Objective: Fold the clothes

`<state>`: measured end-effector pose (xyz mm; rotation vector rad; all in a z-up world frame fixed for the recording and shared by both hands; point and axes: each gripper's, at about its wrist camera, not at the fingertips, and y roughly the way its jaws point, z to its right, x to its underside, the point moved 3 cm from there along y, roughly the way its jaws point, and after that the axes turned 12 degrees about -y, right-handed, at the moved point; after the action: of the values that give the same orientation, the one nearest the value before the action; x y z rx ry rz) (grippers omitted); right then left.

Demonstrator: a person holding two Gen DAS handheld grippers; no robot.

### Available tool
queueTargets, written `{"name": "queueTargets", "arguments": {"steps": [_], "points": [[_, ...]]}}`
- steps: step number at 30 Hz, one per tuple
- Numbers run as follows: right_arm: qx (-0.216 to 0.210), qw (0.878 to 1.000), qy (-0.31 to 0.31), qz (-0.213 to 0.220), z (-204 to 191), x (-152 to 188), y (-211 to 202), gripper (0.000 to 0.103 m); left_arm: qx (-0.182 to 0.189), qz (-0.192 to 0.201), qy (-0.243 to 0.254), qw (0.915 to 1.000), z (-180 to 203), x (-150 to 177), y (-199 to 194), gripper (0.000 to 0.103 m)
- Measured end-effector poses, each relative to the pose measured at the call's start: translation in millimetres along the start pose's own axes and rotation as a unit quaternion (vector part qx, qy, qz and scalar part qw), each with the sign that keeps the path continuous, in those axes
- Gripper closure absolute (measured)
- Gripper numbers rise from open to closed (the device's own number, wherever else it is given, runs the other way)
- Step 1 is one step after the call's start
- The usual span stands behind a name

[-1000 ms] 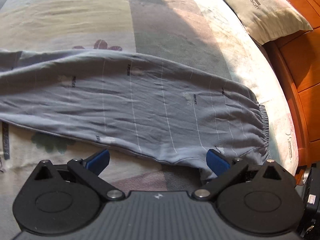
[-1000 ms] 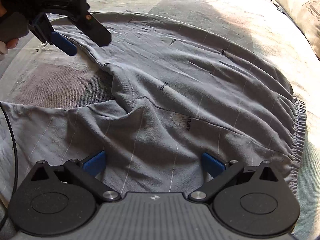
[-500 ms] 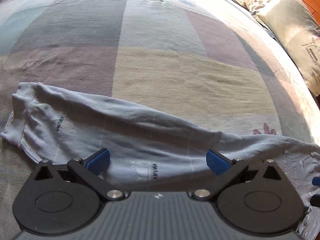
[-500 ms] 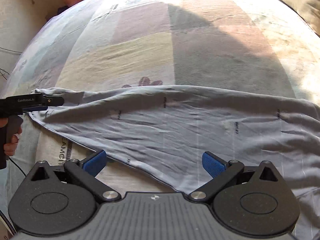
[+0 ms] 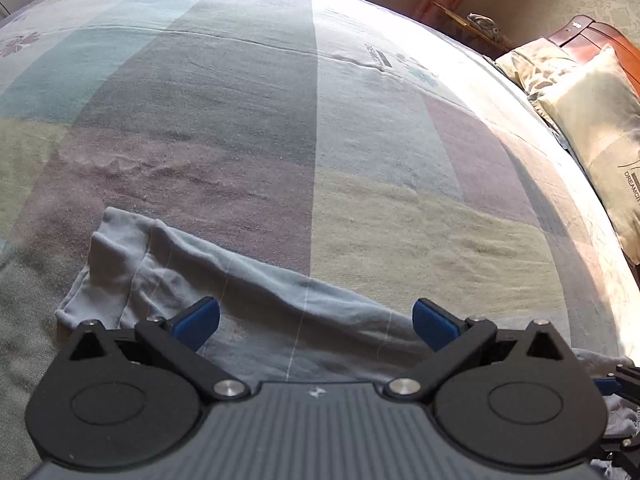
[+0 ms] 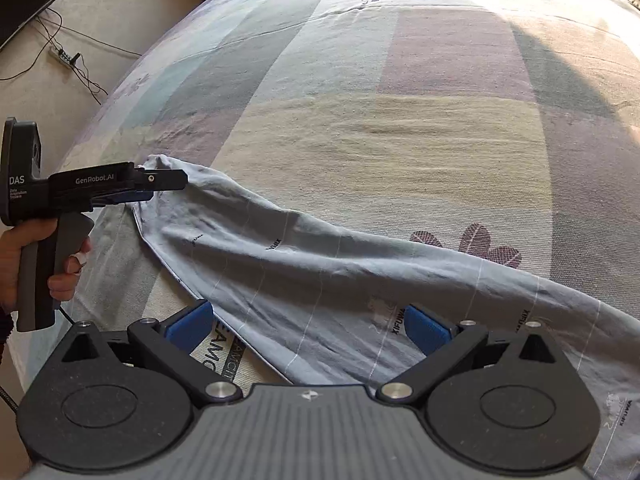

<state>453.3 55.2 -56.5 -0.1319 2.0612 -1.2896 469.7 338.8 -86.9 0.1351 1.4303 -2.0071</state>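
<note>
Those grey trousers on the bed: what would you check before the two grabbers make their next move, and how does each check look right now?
1. Left gripper open: ok, jaws spread wide.
2. Right gripper open: ok, jaws wide apart.
3. Grey trousers laid out flat: not ok, the leg is wrinkled and partly bunched.
4. Cuff within the left gripper's reach: ok, it lies just ahead, to the left.
5. Fabric between the right gripper's jaws: ok, cloth lies between the pads.
6. Bedspread beyond the trousers free for folding: ok.
</note>
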Motion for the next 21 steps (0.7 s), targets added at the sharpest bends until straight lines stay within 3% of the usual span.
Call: {"name": "queueTargets", "arguments": {"steps": [5,10,15,18,21], "points": [[-0.009,0.999,-0.041,0.008,12,-8,2,0.000,0.056,-0.030,0.055,0.9965,45,-5,12,0.001],[-0.026,0.996,-0.087,0.007,39,-17,6,0.000,0.114,-0.083,0.145,0.9793,89,8,31,0.001],[-0.027,0.990,-0.140,-0.018,60,-23,32,0.000,0.105,-0.104,0.226,0.9629,115,29,50,0.001],[-0.066,0.988,-0.129,-0.051,61,-22,42,0.000,0.105,-0.115,0.243,0.9575,121,39,53,0.001],[-0.096,0.985,-0.135,-0.050,48,-19,32,0.000,0.102,-0.119,0.254,0.9544,119,45,51,0.001]]}}
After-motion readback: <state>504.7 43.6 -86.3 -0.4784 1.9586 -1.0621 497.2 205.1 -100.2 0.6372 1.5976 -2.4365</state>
